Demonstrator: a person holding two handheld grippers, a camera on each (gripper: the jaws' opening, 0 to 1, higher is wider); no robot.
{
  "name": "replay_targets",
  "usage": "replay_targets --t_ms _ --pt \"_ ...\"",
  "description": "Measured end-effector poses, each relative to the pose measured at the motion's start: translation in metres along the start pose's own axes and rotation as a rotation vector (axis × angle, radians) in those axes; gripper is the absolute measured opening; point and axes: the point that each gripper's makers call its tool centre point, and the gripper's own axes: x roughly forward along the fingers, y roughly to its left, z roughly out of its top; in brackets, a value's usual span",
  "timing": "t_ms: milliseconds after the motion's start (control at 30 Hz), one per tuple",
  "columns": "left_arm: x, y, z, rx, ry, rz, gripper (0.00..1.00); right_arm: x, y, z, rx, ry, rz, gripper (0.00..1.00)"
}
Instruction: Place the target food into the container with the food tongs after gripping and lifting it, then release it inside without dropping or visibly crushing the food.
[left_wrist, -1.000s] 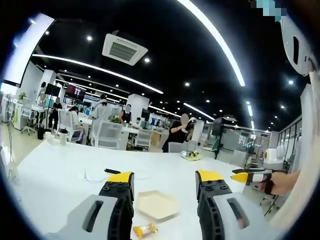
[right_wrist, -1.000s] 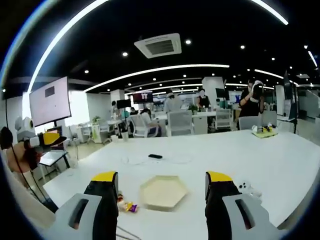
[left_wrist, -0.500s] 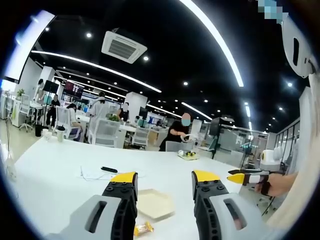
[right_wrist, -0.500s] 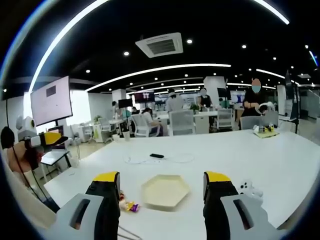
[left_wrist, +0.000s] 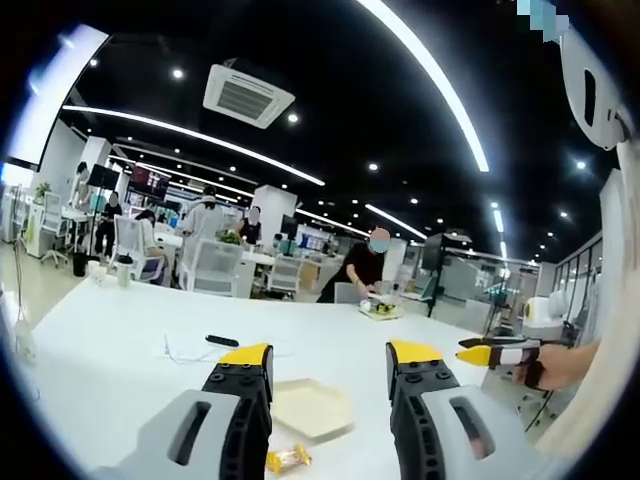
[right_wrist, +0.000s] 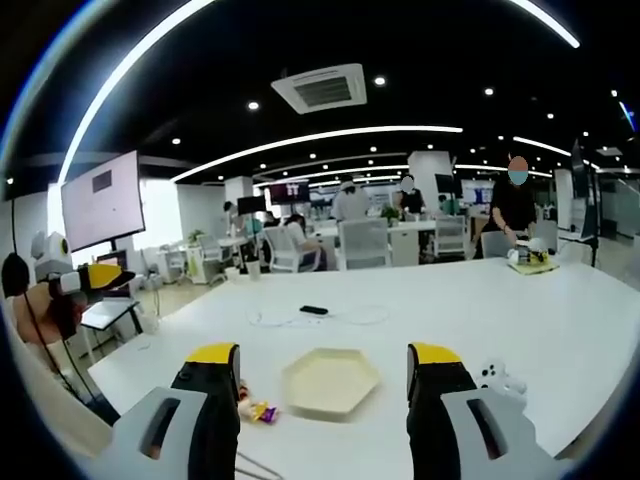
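Note:
A cream hexagonal container (left_wrist: 310, 408) (right_wrist: 330, 382) lies on the white table (left_wrist: 120, 340) (right_wrist: 560, 320). Beside it is a small food piece in a yellow wrapper (left_wrist: 290, 459) (right_wrist: 258, 411), touching nothing else. My left gripper (left_wrist: 330, 358) is open and empty, held above and short of the container. My right gripper (right_wrist: 323, 354) is open and empty too, with the container between its jaws in the picture but farther off. The right gripper (left_wrist: 500, 350) enters the left gripper view in a hand (left_wrist: 555, 365). The left gripper (right_wrist: 95, 277) sits at the right gripper view's left edge.
A black device (right_wrist: 313, 310) (left_wrist: 222, 341) with a thin white cable (right_wrist: 345, 320) lies farther back on the table. A small white object (right_wrist: 497, 377) rests right of the container. A person (right_wrist: 515, 205) stands at the table's far end beside a yellow item (right_wrist: 530, 262). Office chairs and desks stand behind.
Both views have shifted only slightly with the hands. The jaws of both grippers stay open. The person at the far end of the table has moved a little.

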Motion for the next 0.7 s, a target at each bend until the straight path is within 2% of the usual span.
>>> replay_targets --t_ms 700 --pt "0.0004 -0.0027 -0.0051 -0.008 0.012 -0.008 0.45 -0.0015 0.0004 -0.0067 0.013 0.01 0.002 0.69"
